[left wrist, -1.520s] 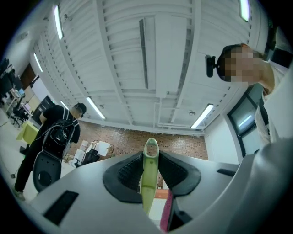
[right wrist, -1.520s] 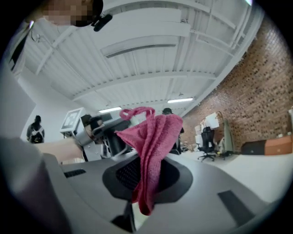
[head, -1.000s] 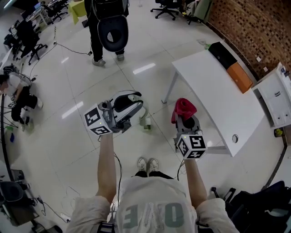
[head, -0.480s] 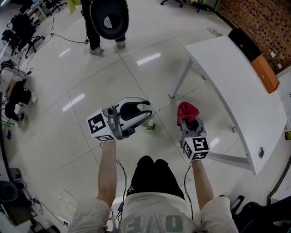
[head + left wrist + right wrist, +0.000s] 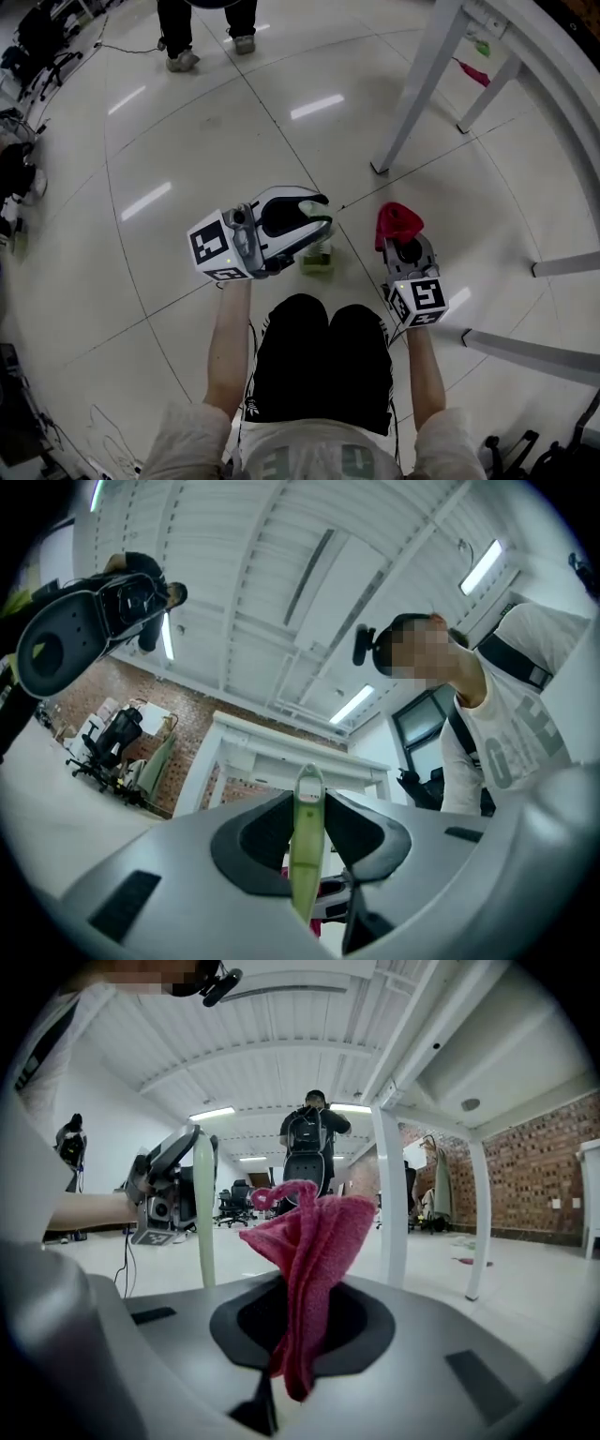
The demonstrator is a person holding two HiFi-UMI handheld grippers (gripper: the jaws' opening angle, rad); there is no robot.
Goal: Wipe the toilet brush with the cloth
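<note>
Toilet brush [image 5: 307,846] upright before your knees, its thin green handle clamped in your left gripper [image 5: 312,217]
The handle looks light, stiff and slick, so grip it near the top; the soft red cloth [image 5: 314,1241] pinched in your right gripper [image 5: 401,242], close by, should wrap the shaft easily

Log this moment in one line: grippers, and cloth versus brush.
left gripper: shut on toilet brush | right gripper: shut on cloth | cloth and toilet brush: apart, no wiping
</note>
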